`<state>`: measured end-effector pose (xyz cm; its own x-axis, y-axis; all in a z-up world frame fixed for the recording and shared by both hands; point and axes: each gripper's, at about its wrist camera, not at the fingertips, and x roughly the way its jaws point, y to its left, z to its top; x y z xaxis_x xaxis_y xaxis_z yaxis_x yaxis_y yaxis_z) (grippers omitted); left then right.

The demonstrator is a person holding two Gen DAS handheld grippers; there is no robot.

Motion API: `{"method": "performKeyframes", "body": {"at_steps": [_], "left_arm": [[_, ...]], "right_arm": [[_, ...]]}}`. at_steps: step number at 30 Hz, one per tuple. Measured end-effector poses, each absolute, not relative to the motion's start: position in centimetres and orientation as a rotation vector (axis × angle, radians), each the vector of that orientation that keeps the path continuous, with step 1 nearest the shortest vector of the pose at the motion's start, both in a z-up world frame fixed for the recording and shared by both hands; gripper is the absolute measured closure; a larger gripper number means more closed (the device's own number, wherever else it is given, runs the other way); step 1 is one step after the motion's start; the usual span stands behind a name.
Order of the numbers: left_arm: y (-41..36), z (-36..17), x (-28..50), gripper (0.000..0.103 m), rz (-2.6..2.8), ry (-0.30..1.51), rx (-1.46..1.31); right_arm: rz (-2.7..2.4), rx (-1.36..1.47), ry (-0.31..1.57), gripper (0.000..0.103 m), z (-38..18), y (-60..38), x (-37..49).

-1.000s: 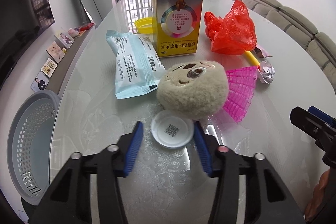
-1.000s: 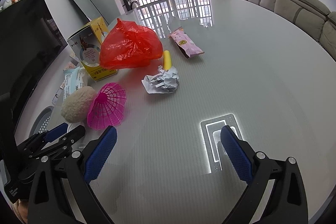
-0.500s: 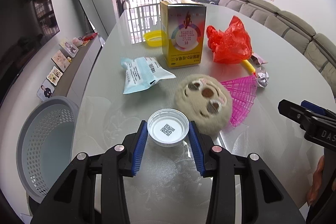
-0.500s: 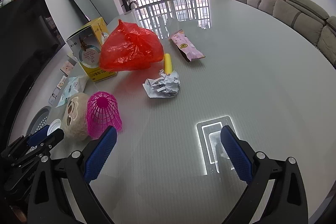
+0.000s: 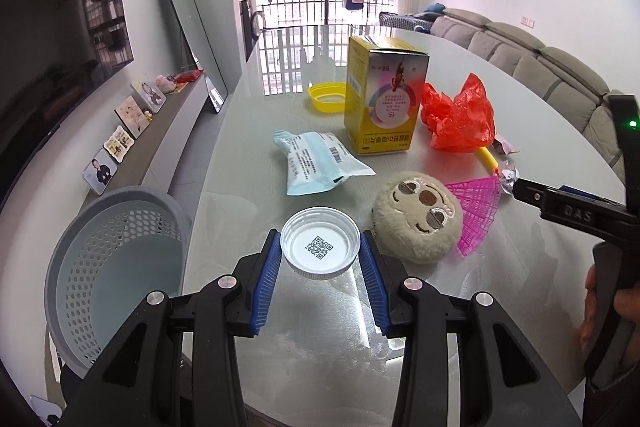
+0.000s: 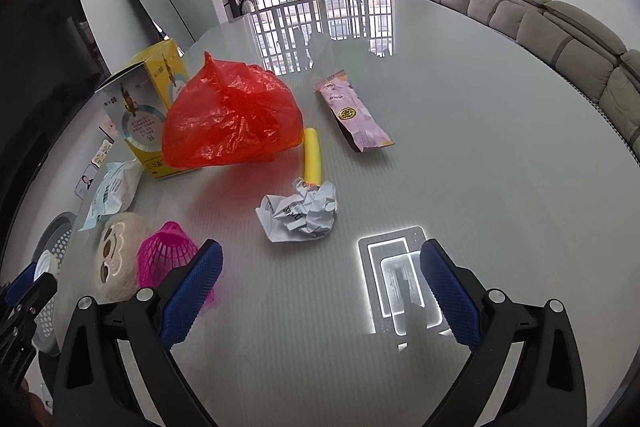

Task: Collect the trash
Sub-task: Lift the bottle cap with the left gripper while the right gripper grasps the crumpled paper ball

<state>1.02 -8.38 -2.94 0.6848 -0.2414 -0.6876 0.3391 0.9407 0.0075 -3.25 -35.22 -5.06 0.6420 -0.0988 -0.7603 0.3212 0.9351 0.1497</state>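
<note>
- While my left gripper (image 5: 320,259) pinches the round white plastic lid (image 5: 320,253) with a QR code inside, its blue pads press the rim on both sides and the lid sits lifted off the glossy grey oval table (image 5: 280,131).
- The grey perforated plastic basket (image 5: 116,259) stands beyond the table edge at nine o'clock from the lid.
- A beige plush face toy (image 5: 418,223) lies at three o'clock from the lid, touching the pink plastic mesh cone (image 5: 478,211).
- At twelve o'clock lie a pale blue sealed packet (image 5: 320,167) and an upright yellow cardboard box (image 5: 384,107).
- My right gripper (image 6: 320,291) hangs spread wide over bare table, holding nothing.
- From it, a crumpled white paper ball (image 6: 300,213) lies at twelve o'clock, touching a yellow tube (image 6: 312,157); a crumpled red plastic bag (image 6: 232,119) sits at eleven, a pink snack wrapper (image 6: 352,115) at one.
</note>
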Motion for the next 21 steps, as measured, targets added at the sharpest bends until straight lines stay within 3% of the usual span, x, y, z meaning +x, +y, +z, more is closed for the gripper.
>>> {"method": "performKeyframes", "body": {"at_steps": [13, 14, 18, 21], "left_arm": [[-7.8, -3.0, 1.2, 0.064, -0.317, 0.751, 0.122], [-7.8, -3.1, 1.2, 0.064, -0.317, 0.752, 0.122], [-7.8, -3.2, 1.2, 0.064, -0.318, 0.757, 0.121], [-7.7, -3.3, 1.2, 0.064, -0.316, 0.755, 0.12]], "right_arm": [[-0.263, 0.254, 0.873, 0.009, -6.1, -35.5, 0.6], [-0.265, 0.249, 0.869, 0.014, -6.0, -35.4, 0.7], [-0.254, 0.222, 0.901, 0.053, -6.4, -35.0, 1.0], [-0.249, 0.218, 0.899, 0.06, -6.5, -34.7, 0.8]]}}
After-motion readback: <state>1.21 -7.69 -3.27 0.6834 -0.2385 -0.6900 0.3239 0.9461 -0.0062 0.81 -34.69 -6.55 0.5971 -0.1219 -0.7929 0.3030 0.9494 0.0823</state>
